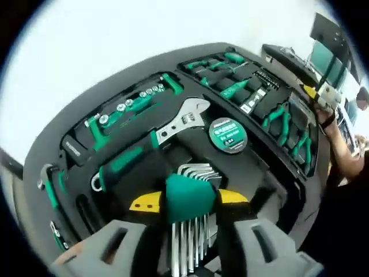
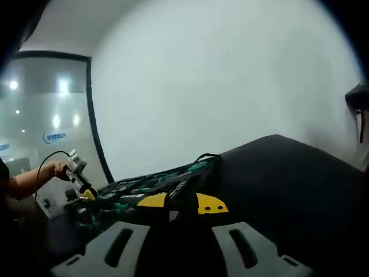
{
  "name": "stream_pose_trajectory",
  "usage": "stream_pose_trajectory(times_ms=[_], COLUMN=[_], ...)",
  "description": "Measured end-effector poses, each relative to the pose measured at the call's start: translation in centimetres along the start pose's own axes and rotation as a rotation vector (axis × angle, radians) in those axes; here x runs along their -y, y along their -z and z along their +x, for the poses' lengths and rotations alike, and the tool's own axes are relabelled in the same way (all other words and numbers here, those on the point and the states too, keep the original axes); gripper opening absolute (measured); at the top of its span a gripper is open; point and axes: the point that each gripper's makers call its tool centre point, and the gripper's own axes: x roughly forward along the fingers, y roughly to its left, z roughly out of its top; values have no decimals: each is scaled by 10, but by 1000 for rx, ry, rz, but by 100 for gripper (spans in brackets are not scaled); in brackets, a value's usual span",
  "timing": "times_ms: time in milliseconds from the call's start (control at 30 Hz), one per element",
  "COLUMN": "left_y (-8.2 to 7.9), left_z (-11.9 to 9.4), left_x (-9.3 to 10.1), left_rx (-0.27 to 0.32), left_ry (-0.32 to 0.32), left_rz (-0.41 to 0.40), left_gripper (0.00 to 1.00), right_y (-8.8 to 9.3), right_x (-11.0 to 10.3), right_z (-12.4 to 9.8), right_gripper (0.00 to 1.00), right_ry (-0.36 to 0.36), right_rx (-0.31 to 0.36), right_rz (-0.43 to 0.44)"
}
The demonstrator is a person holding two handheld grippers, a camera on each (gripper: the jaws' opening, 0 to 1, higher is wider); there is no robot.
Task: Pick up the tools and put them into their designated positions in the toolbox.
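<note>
An open black toolbox (image 1: pixel 75 147) lies below me, its foam tray holding an adjustable wrench (image 1: pixel 181 122), a row of sockets (image 1: pixel 130 103), pliers (image 1: pixel 279 118), screwdrivers (image 1: pixel 228 89) and a round green-labelled tape measure (image 1: pixel 228 134). My left gripper (image 1: pixel 189 199) is shut on a hex key set (image 1: pixel 190 199) by its green holder, just above the tray's near middle, with the steel keys hanging toward the camera. In the right gripper view the toolbox (image 2: pixel 155 183) appears edge-on. My right gripper (image 2: pixel 181 203) hovers low beside it, yellow pads a narrow gap apart with nothing between them.
A white tabletop (image 1: pixel 104 52) surrounds the toolbox. A person's hand (image 1: pixel 331 118) holds the right gripper (image 1: pixel 314 92) past the toolbox's far right corner. A dark raised surface (image 2: pixel 288 184) fills the right of the right gripper view. A glass wall (image 2: pixel 40 121) stands at the left.
</note>
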Motion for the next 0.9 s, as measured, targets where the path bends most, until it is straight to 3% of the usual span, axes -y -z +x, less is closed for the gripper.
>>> stream_pose_trajectory(times_ms=[67, 133, 200, 367, 400, 433, 467, 500, 567, 667, 733, 767, 833, 900], left_y=[1, -2, -2, -5, -5, -3, -2, -2, -1, -6, -6, -10, -7, -10], left_z=[1, 2, 2, -4, -4, -5, -6, -7, -6, -4, -3, -3, -3, -2], left_x=[2, 3, 3, 10, 12, 13, 16, 23, 17, 16, 15, 12, 15, 10], left_rx=[-47, -45, -49, -52, -50, -60, -70, -43, -44, 8, -3, 19, -9, -48], left_ry=[29, 69, 107, 182, 179, 169, 187, 220, 241, 301, 323, 289, 301, 231], left_rz=[45, 147, 186, 380, 450, 460, 503, 625, 621, 708, 765, 794, 820, 757], left_gripper=[30, 30, 30, 29, 29, 29, 29, 29, 29, 29, 23, 22, 21, 23], right_y=[0, -1, -1, -1, -1, -1, -1, -1, -1, -1, -1, 0, 0, 0], right_x=[0, 1, 1, 2, 2, 2, 2, 2, 2, 2, 3, 3, 3, 3], right_z=[0, 0, 0, 0, 0, 0, 0, 0, 0, 0, 0, 0, 0, 1], right_gripper=[15, 15, 15, 15, 15, 15, 15, 15, 15, 15, 15, 15, 15, 15], right_ry=[2, 1, 1, 3, 3, 3, 4, 4, 5, 4, 5, 5, 6, 5], right_rx=[3, 4, 5, 6, 5, 5, 5, 6, 7, 4, 3, 2, 2, 0], right_rz=[5, 7, 6, 9, 9, 8, 9, 10, 10, 8, 9, 10, 10, 10])
